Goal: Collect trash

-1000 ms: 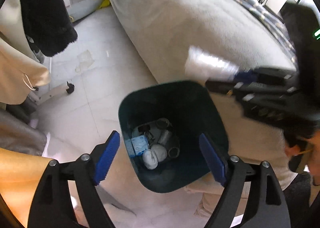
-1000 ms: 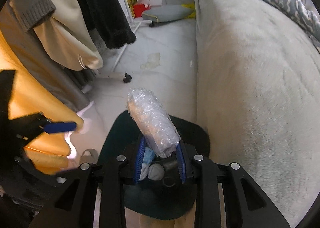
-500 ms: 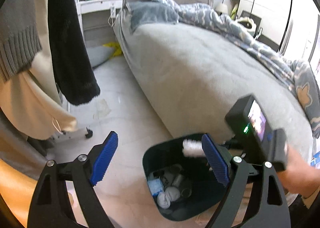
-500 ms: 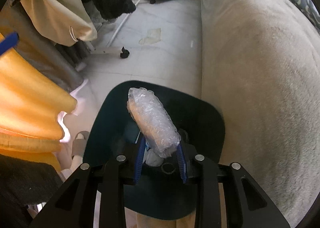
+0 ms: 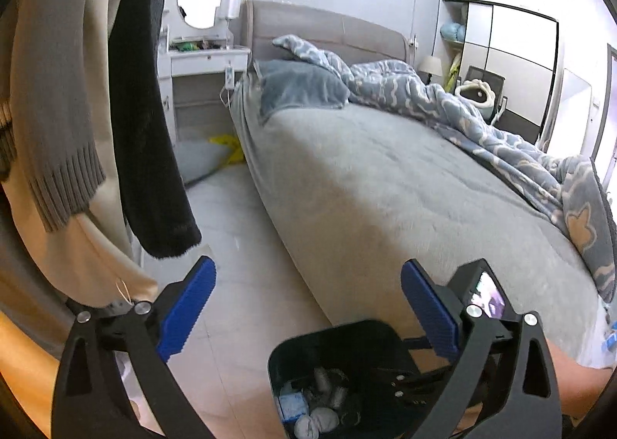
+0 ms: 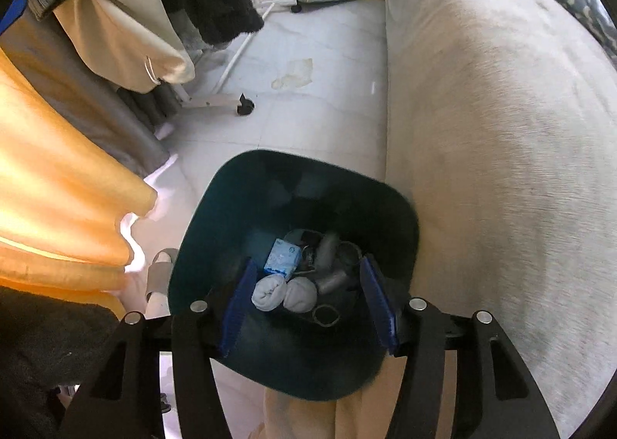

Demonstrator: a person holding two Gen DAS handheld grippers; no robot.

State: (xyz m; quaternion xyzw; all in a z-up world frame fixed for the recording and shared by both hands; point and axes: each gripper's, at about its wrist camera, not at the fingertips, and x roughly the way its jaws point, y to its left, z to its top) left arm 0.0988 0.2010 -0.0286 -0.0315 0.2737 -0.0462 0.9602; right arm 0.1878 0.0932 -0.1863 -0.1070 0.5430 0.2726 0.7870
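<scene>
A dark green bin (image 6: 239,207) stands on the floor against the bed. It holds a blue packet (image 6: 283,255), white balled-up wads (image 6: 270,292) and grey tubes (image 6: 327,250). My right gripper (image 6: 308,269) points down into the bin's mouth. Its jaws are opening and nothing is between the blue pads. I cannot pick out the bubble-wrap roll anywhere. My left gripper (image 5: 308,273) hangs higher, aimed across the floor toward the bed. Its jaws are opening wide and are empty. The bin (image 5: 327,329) sits low in the left wrist view, under its right finger.
A grey bed (image 5: 385,188) with a blue quilt fills the right side. Hanging clothes (image 5: 154,169) and an orange curtain (image 6: 58,188) crowd the left. A rack's wheeled foot (image 6: 216,101), a slipper (image 6: 160,273) and a pale scrap (image 6: 293,72) lie on the tiled floor.
The right gripper opened and the bubble-wrap roll left its pads. The left gripper rose and tilted up from the bin toward the bed, and spread wider.
</scene>
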